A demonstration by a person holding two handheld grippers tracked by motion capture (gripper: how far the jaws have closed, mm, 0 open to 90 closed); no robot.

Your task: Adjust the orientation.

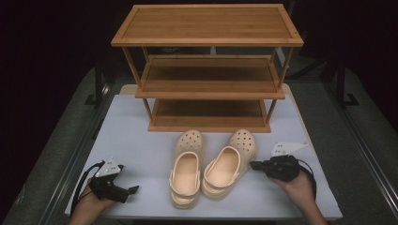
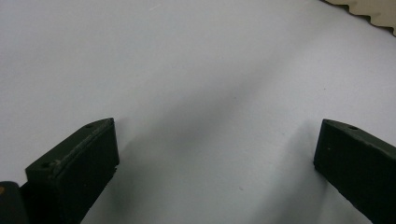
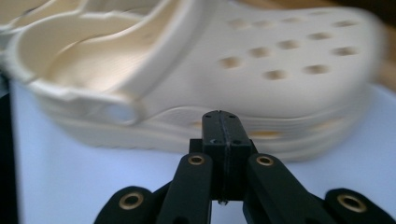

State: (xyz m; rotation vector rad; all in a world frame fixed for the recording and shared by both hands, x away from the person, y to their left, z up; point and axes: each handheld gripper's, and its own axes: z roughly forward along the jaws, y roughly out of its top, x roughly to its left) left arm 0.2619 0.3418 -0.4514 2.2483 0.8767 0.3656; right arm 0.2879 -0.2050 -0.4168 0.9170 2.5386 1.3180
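Pair of cream clogs (image 1: pixel 213 166) at lower centre of the high view, below a wooden rack (image 1: pixel 209 70). Right gripper (image 1: pixel 253 165) at lower right, jaws pressed together, tips just beside the right clog's (image 3: pixel 224 70) side. Left gripper (image 1: pixel 133 189) at lower left, jaws wide apart over bare table (image 2: pixel 187 70). Risk: closed tips nudging the clog aside rather than gripping.

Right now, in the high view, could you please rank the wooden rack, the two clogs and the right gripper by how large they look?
1. Wooden rack, the largest.
2. Left clog and right clog, which look alike.
3. Right gripper, the smallest.
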